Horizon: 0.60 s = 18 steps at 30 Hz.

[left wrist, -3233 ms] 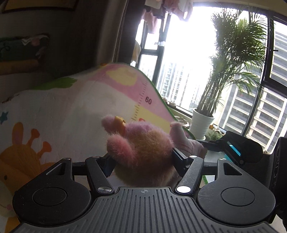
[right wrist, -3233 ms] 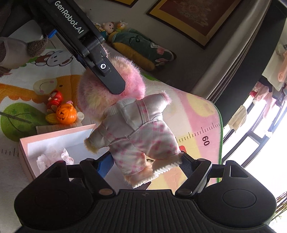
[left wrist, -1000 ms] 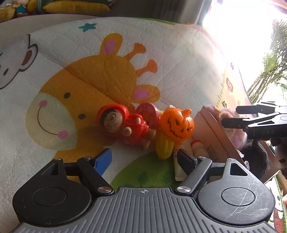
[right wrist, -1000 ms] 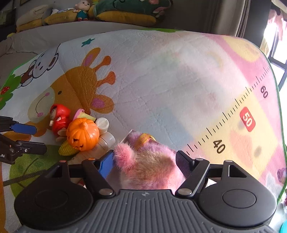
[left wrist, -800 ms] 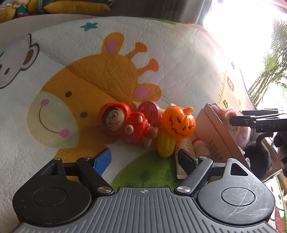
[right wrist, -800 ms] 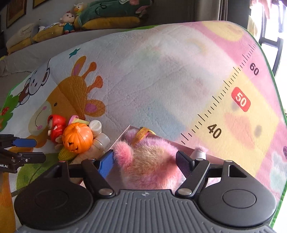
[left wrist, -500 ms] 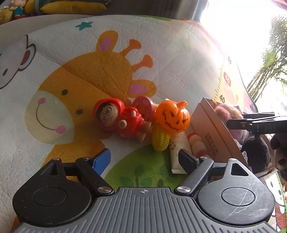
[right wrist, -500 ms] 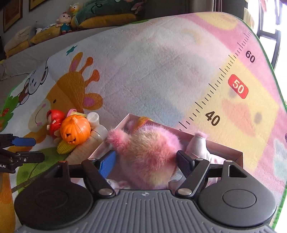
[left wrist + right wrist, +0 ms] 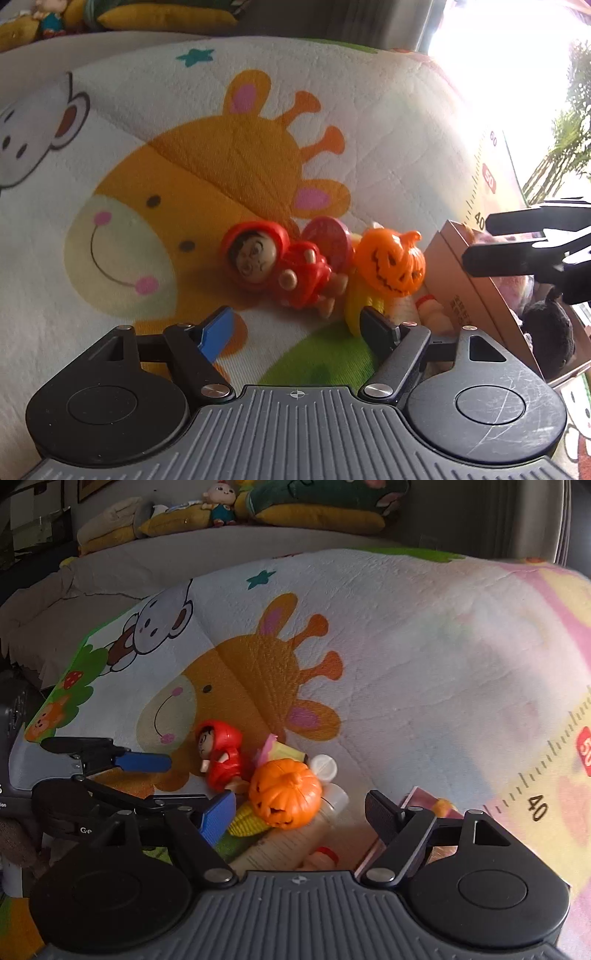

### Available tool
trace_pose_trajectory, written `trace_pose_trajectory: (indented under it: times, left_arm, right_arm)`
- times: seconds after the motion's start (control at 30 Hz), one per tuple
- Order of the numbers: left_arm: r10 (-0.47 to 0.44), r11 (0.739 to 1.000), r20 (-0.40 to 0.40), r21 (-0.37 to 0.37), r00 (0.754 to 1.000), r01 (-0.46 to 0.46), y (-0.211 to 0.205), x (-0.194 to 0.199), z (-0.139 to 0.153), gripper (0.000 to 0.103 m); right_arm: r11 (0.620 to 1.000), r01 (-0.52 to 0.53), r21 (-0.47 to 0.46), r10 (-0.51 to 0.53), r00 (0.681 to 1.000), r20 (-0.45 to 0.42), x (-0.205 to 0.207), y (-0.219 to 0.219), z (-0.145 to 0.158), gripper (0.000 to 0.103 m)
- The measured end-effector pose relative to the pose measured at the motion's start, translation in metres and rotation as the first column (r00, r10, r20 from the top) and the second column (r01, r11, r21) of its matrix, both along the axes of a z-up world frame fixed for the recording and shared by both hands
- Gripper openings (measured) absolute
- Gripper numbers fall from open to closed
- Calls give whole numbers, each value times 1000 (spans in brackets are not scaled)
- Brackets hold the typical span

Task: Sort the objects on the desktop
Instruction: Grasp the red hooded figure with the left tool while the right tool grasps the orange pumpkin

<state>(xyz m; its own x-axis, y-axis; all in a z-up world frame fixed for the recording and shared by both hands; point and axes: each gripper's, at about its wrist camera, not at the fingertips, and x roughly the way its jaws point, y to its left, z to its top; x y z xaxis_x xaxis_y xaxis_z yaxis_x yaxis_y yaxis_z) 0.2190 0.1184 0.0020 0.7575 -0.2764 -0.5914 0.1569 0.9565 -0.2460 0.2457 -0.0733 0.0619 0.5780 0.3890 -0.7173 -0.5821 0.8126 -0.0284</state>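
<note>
Both jaws spread, empty: the left gripper sits just short of the red hooded plastic doll on the cartoon play mat; the right gripper is above the orange plastic jack-o'-lantern pumpkin.

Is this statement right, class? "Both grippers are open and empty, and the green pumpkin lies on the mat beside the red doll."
One detail is wrong: the pumpkin is orange, not green, as the left wrist view shows. The rest holds: the left gripper and right gripper are open and empty, and the pumpkin lies on the mat beside the red doll.
</note>
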Motion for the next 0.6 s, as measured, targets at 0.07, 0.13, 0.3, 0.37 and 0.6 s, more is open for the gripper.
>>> trace_pose_trajectory:
  times: [0.07, 0.13, 0.3, 0.37, 0.6]
  left_arm:
    - [-2, 1000, 23, 25, 1000, 2, 5, 11, 6, 83]
    - [8, 1000, 30, 18, 1000, -9, 12, 23, 7, 83]
    - [81, 996, 14, -45, 997, -80, 30, 51, 1, 86]
    - [89, 989, -32, -113, 996, -92, 35, 62, -3, 87]
    - [53, 986, -85, -154, 995, -65, 20, 77, -13, 85]
  right_arm:
    - [1000, 26, 5, -25, 999, -27, 14, 11, -8, 78]
    - [999, 27, -18, -28, 999, -25, 21, 21, -16, 78]
    - [991, -23, -129, 24, 1000, 8, 21, 38, -32, 77]
    - [986, -44, -160, 47, 999, 19, 18, 41, -36, 67]
    - [981, -114, -157, 121, 992, 39, -13, 41, -35, 59]
